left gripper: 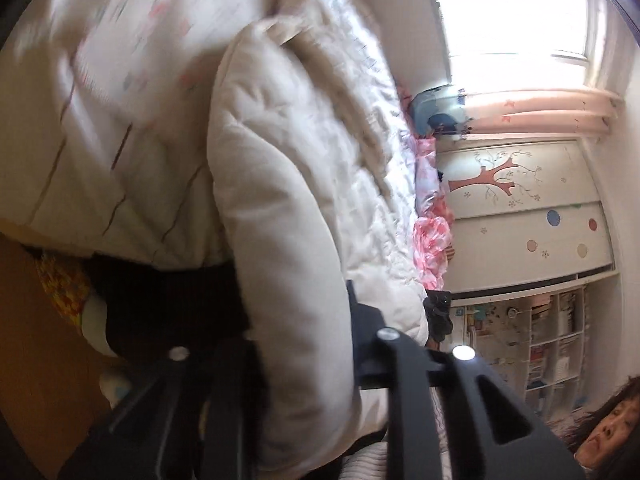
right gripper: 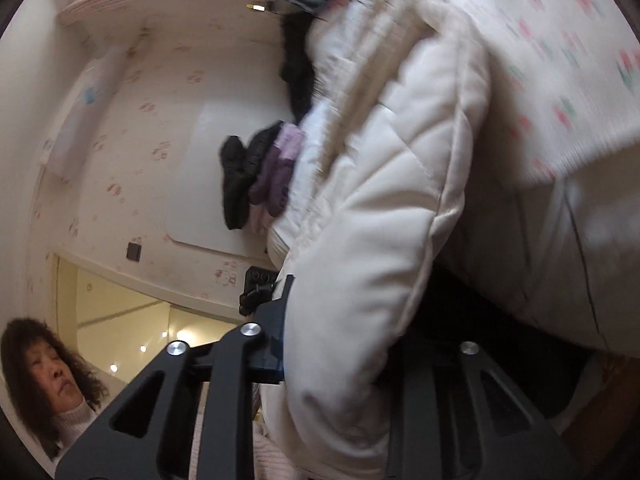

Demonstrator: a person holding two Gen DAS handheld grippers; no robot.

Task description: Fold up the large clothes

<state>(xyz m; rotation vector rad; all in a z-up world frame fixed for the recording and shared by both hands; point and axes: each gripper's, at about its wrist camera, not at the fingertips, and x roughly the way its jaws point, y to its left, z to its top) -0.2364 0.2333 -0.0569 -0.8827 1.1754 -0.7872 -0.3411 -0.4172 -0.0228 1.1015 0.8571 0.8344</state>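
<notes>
A cream quilted padded jacket (left gripper: 280, 160) lies on a bed with a flower-print sheet (left gripper: 120, 40). The whole view is rolled sideways. A thick padded edge of the jacket runs down between the black fingers of my left gripper (left gripper: 296, 352), which is shut on it. In the right wrist view another puffy fold of the same jacket (right gripper: 400, 160) passes between the fingers of my right gripper (right gripper: 352, 344), also shut on it. The fabric hides most of the pads in both views. The flowered sheet (right gripper: 560, 40) shows beyond the jacket.
A pile of black and purple clothes (right gripper: 260, 168) lies past the jacket. A person's head (left gripper: 608, 436) is close behind the grippers. A wardrobe with a tree picture (left gripper: 520, 184), shelves (left gripper: 552, 340), a bright window (left gripper: 512, 12) and pink bedding (left gripper: 432, 240) stand around.
</notes>
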